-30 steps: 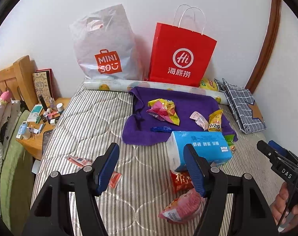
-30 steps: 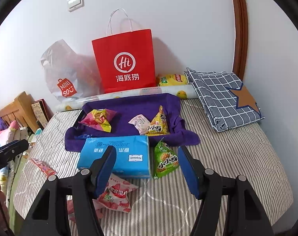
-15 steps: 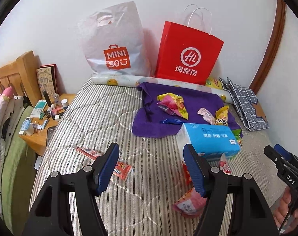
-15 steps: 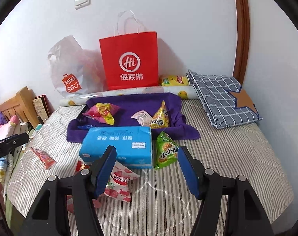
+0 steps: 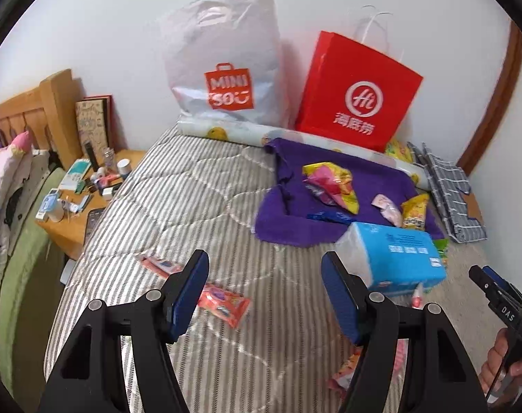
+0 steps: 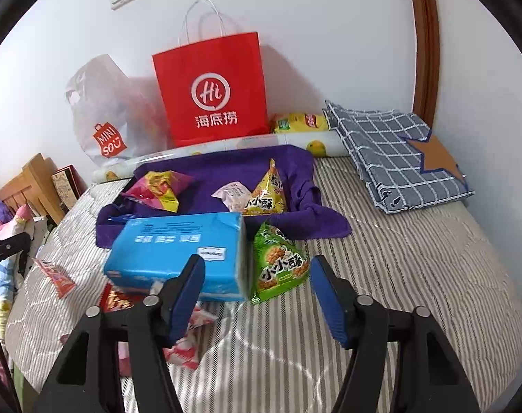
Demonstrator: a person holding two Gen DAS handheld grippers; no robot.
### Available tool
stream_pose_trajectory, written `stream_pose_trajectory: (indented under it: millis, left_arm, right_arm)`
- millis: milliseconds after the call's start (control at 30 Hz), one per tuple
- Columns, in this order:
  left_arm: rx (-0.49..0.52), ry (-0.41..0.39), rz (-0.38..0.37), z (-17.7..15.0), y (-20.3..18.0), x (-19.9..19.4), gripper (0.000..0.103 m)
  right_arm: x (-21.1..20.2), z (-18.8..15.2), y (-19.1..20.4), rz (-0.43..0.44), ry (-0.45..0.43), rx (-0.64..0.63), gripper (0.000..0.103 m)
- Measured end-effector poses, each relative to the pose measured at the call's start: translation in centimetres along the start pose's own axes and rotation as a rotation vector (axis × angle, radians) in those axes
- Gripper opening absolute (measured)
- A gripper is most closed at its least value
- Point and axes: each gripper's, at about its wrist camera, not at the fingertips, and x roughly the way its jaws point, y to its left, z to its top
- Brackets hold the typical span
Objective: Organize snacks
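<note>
1. Since the earlier frame both grippers have sunk toward the striped mattress (image 6: 416, 258), and the right gripper (image 6: 257, 296) has just been closing its jaws a little; nothing sits between them.
2. The left gripper (image 5: 264, 292) hangs with jaws apart, empty, above a red snack packet (image 5: 223, 303).
3. Just ahead of the right gripper lie a green snack bag (image 6: 281, 265) and a blue tissue pack (image 6: 178, 254), touching.
4. Farther back, more snacks rest on the purple towel (image 6: 223, 168), before the red paper bag (image 6: 212, 93).
</note>
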Motion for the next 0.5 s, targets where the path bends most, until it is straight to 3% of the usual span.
stream_pose_trajectory:
  millis: [33, 200, 500]
  left_arm:
    - [-0.006, 0.007, 0.008, -0.1, 0.2, 0.2, 0.067]
    - [-0.033, 0.022, 0.051, -0.2, 1.6, 0.9, 0.067]
    - [-0.058, 0.028, 0.07, 0.0, 2.9, 2.1, 0.067]
  right_arm:
    - [0.7, 0.1, -0.3, 0.001, 0.014, 0.006, 0.049]
    - [3.0, 0.5, -1.1, 0.01, 0.038, 0.02, 0.044]
    - [6.4, 0.9, -1.9, 0.022, 0.089, 0.022, 0.044]
